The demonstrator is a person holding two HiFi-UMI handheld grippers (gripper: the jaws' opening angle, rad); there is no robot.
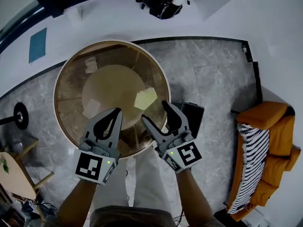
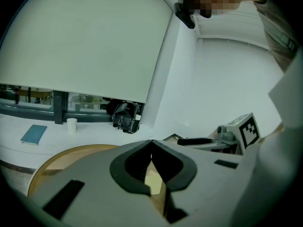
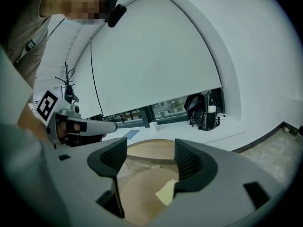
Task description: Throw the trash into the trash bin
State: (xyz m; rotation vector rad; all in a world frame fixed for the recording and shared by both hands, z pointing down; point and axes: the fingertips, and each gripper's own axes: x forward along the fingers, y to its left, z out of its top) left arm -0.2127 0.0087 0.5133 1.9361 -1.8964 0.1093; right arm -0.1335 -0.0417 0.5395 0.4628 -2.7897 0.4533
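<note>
A large round trash bin [image 1: 113, 42] with a brown inside stands on the floor below me. A pale yellow scrap of paper [image 1: 145, 98] lies loose inside it, and also shows in the right gripper view [image 3: 166, 191]. My right gripper [image 1: 155, 111] hangs over the bin's near right rim, its jaws wide open and empty [image 3: 151, 157]. My left gripper [image 1: 116, 111] hovers over the near left part of the bin with its fingertips touching and nothing between them [image 2: 151, 142]. Two smaller pale scraps [image 1: 91, 64] lie against the bin's inner wall.
A black bag [image 1: 163, 1] and a blue book [image 1: 38, 45] rest on the white ledge behind the bin. A flat black object [image 1: 193, 113] sits right of the bin. An orange sofa with a striped cushion [image 1: 265, 145] stands at right; wooden furniture [image 1: 14, 174] at lower left.
</note>
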